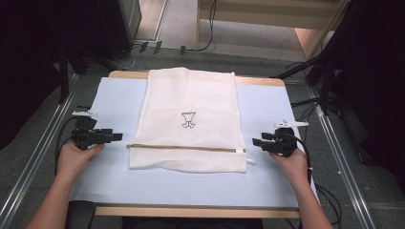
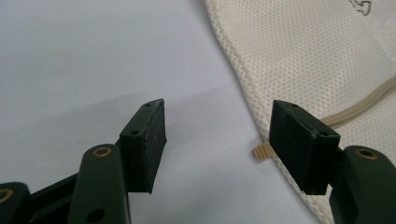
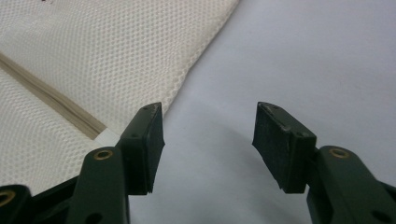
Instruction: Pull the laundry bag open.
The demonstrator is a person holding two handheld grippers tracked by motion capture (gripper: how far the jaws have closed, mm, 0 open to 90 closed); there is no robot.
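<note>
Mesh bag (image 1: 188,119): lies flat on the counter (image 1: 114,95) between my two sets of fingers, zipper (image 1: 186,148) running across its near part
Progress: I judge nothing started; the zipper looks closed, no fold made, bag not lifted; all the handling is left
Left gripper (image 1: 116,137): fingers (image 2: 144,144) spread wide, holding nothing; the bag's edge and the zipper's end tab (image 2: 262,150) sit just beside the right-hand finger
Right gripper (image 1: 256,142): fingers (image 3: 280,144) spread wide, empty, bare counter between them; the bag's corner is beside the left-hand finger, contact I cannot tell
Next: I judge each side must close in on a bag edge
</note>
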